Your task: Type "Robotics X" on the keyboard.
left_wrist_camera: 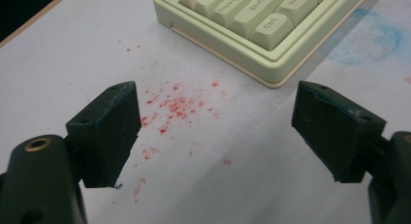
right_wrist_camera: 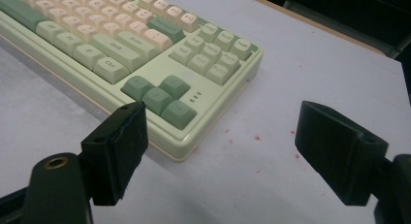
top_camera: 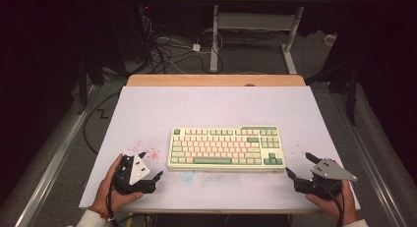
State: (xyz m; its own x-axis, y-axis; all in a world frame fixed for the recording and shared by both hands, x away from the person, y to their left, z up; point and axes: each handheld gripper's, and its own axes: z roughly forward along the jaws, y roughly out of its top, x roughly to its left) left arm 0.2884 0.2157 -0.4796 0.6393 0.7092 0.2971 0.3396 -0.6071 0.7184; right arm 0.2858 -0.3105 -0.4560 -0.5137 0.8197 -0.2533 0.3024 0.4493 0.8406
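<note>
A pale green keyboard (top_camera: 226, 148) with cream and green keys lies flat in the middle of the white table top (top_camera: 216, 109). My left gripper (top_camera: 150, 165) rests near the front left, open and holding nothing, a short way from the keyboard's near left corner (left_wrist_camera: 271, 73). At the front right my right gripper (top_camera: 301, 164) is open too, nothing in it, its jaws wide apart beside the keyboard's right end (right_wrist_camera: 189, 132) with the arrow keys.
Red specks (left_wrist_camera: 174, 107) stain the white top by the left gripper, and a faint blue smudge (left_wrist_camera: 373, 40) lies in front of the keyboard. A wooden edge (top_camera: 216, 80) runs along the table's far side. Cables (top_camera: 167, 50) and a desk frame stand on the floor beyond.
</note>
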